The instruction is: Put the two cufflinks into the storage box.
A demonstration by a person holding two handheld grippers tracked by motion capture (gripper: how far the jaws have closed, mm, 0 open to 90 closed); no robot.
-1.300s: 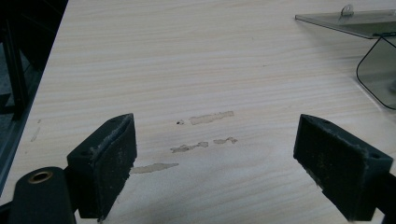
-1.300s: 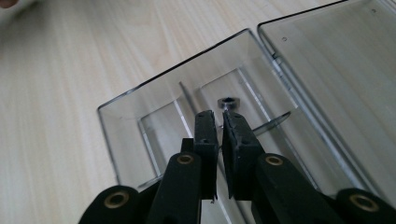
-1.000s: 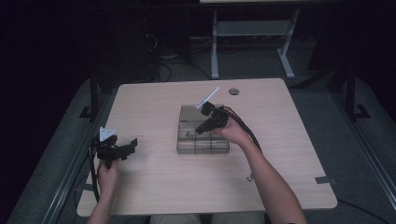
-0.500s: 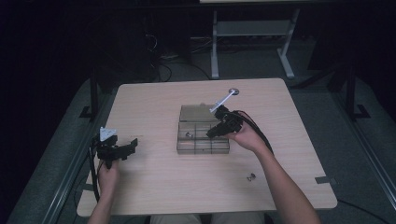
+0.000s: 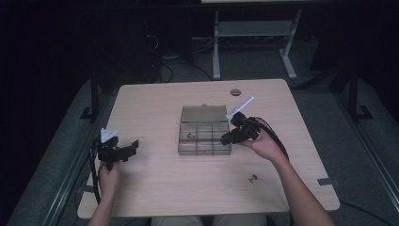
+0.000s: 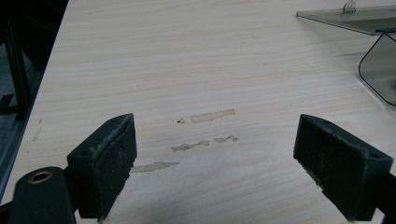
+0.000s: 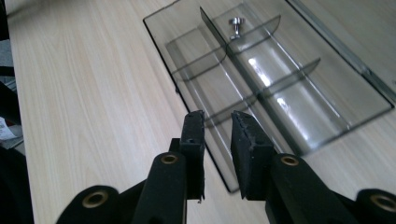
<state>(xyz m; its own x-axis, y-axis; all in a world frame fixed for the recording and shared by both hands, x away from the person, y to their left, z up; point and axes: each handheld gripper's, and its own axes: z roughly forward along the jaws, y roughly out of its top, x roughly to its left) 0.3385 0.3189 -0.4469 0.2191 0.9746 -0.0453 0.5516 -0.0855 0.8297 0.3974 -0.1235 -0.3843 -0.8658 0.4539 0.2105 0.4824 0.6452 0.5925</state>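
A smoky clear compartment box (image 5: 204, 143) lies at the table's middle with its lid (image 5: 204, 114) folded back. One small metal screw (image 7: 236, 25) rests in a far compartment. My right gripper (image 5: 227, 139) hovers at the box's near right corner. Its jaws (image 7: 218, 126) have just been opening; the gap between them is narrow and holds nothing. Another small screw (image 5: 253, 178) lies on the bare wood to the right of that forearm. My left gripper (image 5: 133, 145) rests at the table's left side, wide open (image 6: 215, 168) over bare wood and apart from the box corner (image 6: 380, 70).
The wooden table (image 5: 155, 188) has a round cable grommet (image 5: 235, 92) near its far edge. Pale glue-like marks (image 6: 210, 116) streak the wood ahead of the left gripper. A metal stand (image 5: 254, 33) and cables sit on the dark floor behind the table.
My right gripper has drawn back from above the box's middle to its right side, toward the person. The left gripper has stayed put.
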